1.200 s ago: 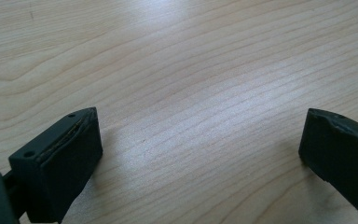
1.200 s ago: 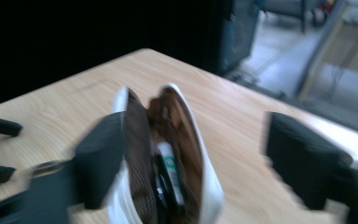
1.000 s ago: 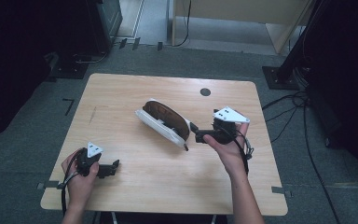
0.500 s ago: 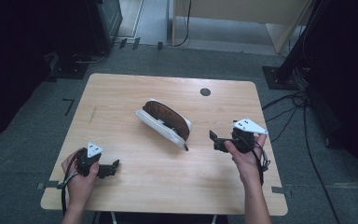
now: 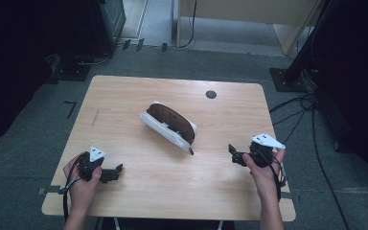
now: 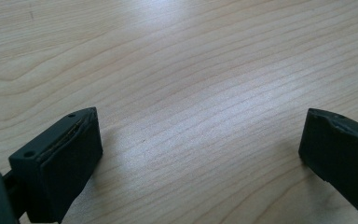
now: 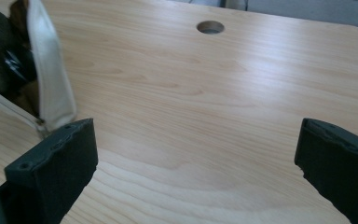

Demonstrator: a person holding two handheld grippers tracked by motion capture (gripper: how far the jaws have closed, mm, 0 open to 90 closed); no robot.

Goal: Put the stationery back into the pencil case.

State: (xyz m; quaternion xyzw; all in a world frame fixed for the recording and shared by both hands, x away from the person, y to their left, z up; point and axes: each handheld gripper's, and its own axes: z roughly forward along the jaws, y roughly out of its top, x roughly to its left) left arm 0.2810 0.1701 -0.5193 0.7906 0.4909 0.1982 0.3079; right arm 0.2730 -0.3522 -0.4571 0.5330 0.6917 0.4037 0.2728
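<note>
I count one open white pouch [image 5: 168, 128] on one wooden worktop [image 5: 124, 100], one cable hole [image 5: 211, 94], and my two claws, left [image 5: 116, 172] and right [image 5: 233, 154].

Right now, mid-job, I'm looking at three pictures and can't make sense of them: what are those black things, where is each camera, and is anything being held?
There is no robot arm here. A person at a wooden table holds a hand-held two-jaw tool in each hand: the left gripper and the right gripper.

The high view looks down from above the person's side. The other two pictures come from cameras riding on the grippers, so the black blocks at their bottom corners are each gripper's own jaws.

Mid-table lies an open white pouch with a brown lining; its end also shows in the right gripper view. A round hole sits near the far edge.

Both jaw pairs stand wide apart over bare wood, holding nothing.
</note>
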